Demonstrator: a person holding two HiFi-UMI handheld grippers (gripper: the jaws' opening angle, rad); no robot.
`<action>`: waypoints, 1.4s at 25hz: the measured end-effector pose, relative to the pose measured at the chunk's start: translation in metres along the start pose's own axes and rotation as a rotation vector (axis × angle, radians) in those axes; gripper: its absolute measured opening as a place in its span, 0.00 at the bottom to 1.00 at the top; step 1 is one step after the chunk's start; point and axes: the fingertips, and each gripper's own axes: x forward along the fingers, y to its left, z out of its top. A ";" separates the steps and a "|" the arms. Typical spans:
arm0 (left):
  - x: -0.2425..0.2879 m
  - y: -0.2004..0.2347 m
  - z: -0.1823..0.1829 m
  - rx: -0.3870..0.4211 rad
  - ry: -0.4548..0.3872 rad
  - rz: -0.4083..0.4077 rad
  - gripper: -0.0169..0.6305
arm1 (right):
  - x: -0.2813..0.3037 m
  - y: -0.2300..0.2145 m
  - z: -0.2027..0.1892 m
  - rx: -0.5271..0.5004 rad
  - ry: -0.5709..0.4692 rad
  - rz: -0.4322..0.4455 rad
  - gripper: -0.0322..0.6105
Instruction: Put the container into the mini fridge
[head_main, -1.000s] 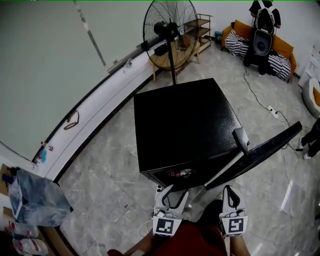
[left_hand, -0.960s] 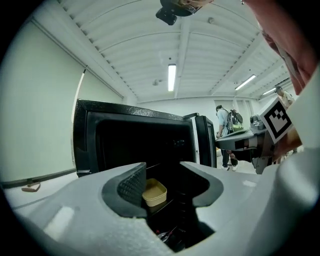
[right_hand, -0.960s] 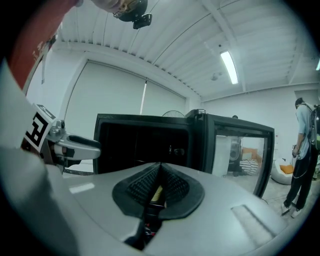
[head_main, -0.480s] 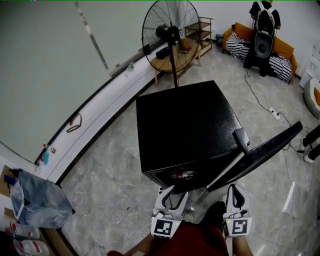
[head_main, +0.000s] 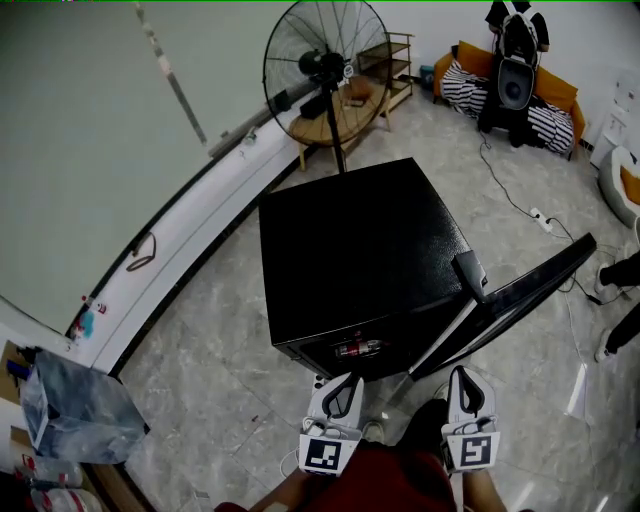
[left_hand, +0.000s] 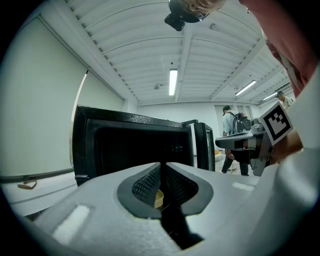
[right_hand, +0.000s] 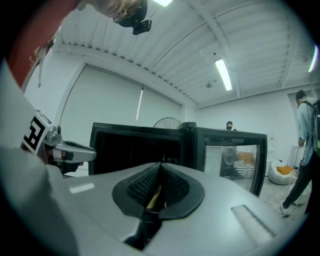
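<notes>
The black mini fridge stands on the floor with its door swung open to the right. Both grippers hang side by side just in front of its dark opening. My left gripper has just been closing; its jaws now meet at the tip with nothing between them. My right gripper also has its jaws together and holds nothing. Each gripper view faces the fridge interior. A pale yellow bit shows behind the pads in both; I cannot tell what it is. No container is clearly visible.
A tall standing fan is behind the fridge. A white ledge runs along the left wall, with a plastic bag at its near end. A cable and power strip lie at the right. People stand beyond the door.
The left gripper's jaws stood wide apart a second ago and are now together. The right gripper looks the same. The head view has shifted slightly.
</notes>
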 end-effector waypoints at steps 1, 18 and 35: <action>0.001 -0.001 0.000 0.007 -0.003 -0.002 0.08 | 0.000 -0.001 -0.001 0.003 0.002 -0.004 0.05; 0.008 -0.006 -0.006 0.020 0.029 -0.017 0.04 | -0.002 -0.001 -0.002 -0.007 0.005 -0.010 0.05; 0.017 -0.003 -0.017 0.024 0.067 -0.019 0.04 | -0.006 -0.011 -0.003 -0.021 0.022 -0.032 0.05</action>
